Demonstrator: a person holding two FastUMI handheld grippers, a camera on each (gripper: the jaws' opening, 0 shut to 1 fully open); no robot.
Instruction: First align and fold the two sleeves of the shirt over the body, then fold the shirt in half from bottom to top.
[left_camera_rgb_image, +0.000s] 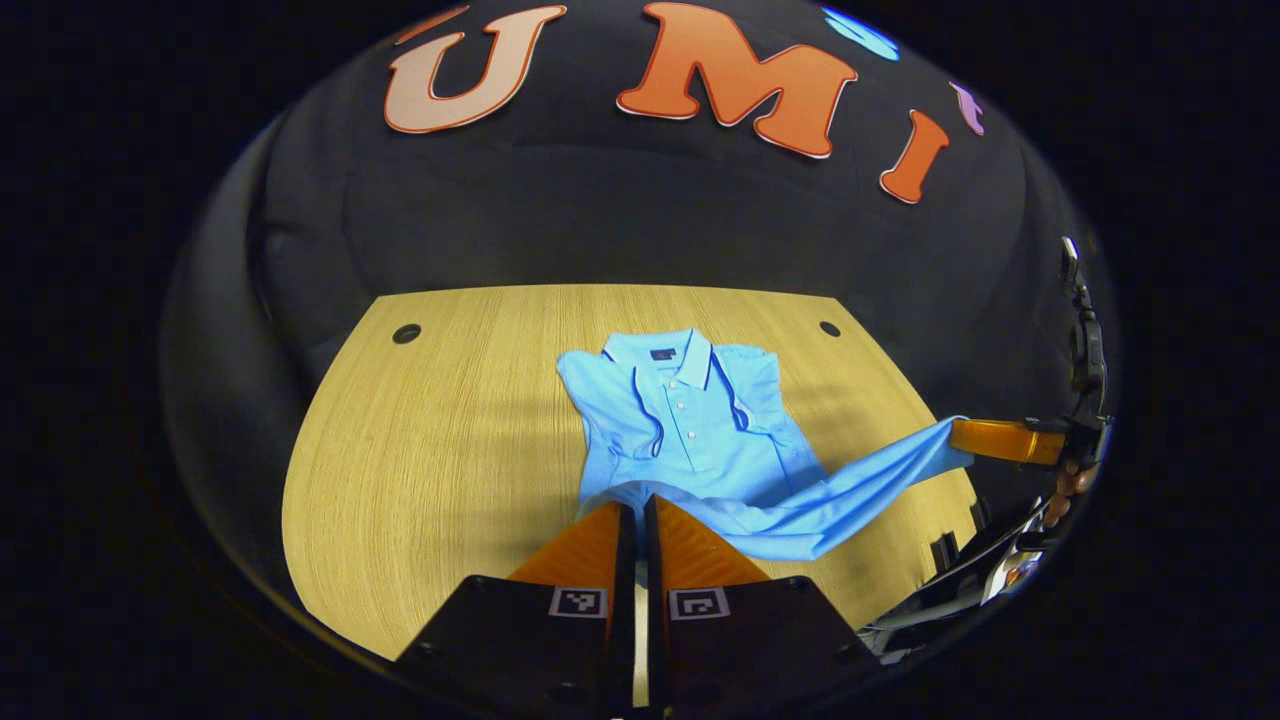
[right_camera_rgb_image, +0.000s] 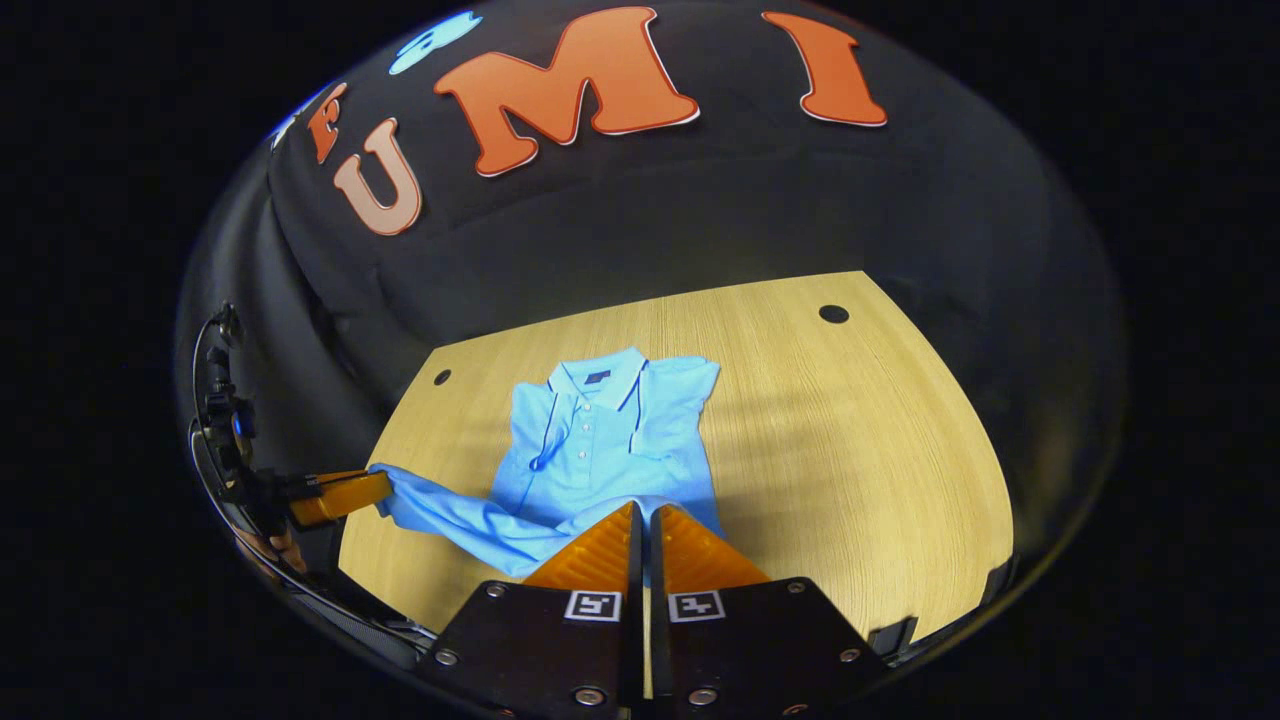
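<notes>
A light blue polo shirt (left_camera_rgb_image: 690, 420) (right_camera_rgb_image: 600, 440) lies collar-far on the wooden table (left_camera_rgb_image: 450, 420) (right_camera_rgb_image: 850, 420), both sleeves folded in over its body. Its bottom hem is raised off the table and stretched between the two grippers. My left gripper (left_camera_rgb_image: 640, 510) is shut on one hem corner just in front of its camera; the right gripper view shows it at the far left (right_camera_rgb_image: 378, 490). My right gripper (right_camera_rgb_image: 645, 512) is shut on the other hem corner, and in the left gripper view it stands at the far right (left_camera_rgb_image: 958, 437). The hem sags a little between them.
Round holes sit near the table's far corners (left_camera_rgb_image: 406, 333) (left_camera_rgb_image: 829, 328) (right_camera_rgb_image: 833, 313). Bare wood lies on both sides of the shirt. A hand (left_camera_rgb_image: 1072, 482) holds the right gripper beyond the table's edge. The black booth wall rises behind the table.
</notes>
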